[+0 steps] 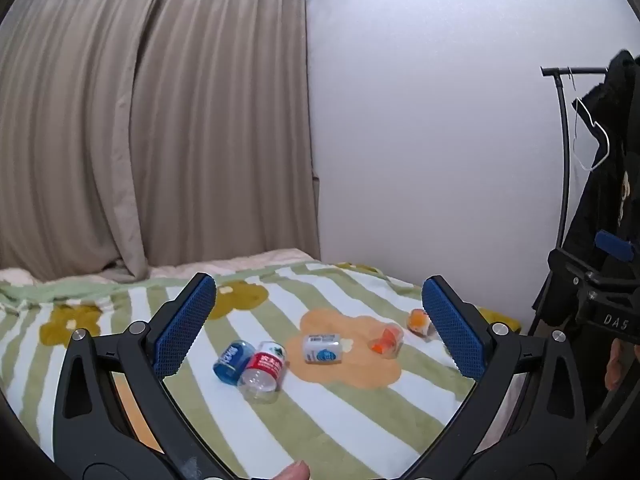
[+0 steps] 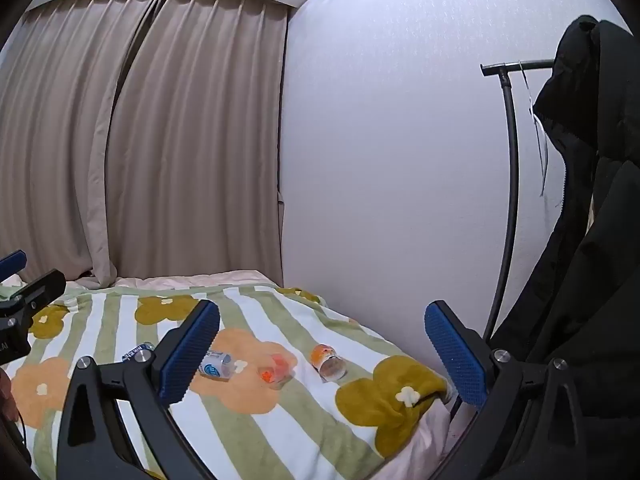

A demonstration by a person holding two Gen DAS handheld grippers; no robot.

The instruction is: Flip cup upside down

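Left gripper: my left gripper [image 1: 319,322] hangs above the bed with its blue pads spread wide and nothing between them
Right gripper: my right gripper [image 2: 322,348] is likewise spread wide and holds nothing, hovering over the bed's right part
Landmark: the orange flower patch [image 1: 348,356] on the striped blanket [image 1: 360,420] that covers the bed
White-blue cup: the white-and-blue cup [image 1: 322,348] lies on its side on the flower patch, toward its left part
Orange cup: the clear cup with orange print [image 1: 386,343] lies on its side at the patch's right edge
Far cup: the orange-topped cup [image 1: 418,322] lies tipped over beyond the patch, to its right, just beside my left gripper's right pad as the left wrist view shows it
Red cup: the clear cup with a red label [image 1: 264,372] lies on its side left of the patch, mouth toward me
Blue cup: the blue cup [image 1: 233,361] lies touching the red-labelled one on its left
Backdrop: beige curtain [image 1: 160,120] behind the bed, white wall [image 1: 420,120] to the right of the patch, a dark coat [image 2: 592,240] on a rack [image 2: 512,200] at the far right
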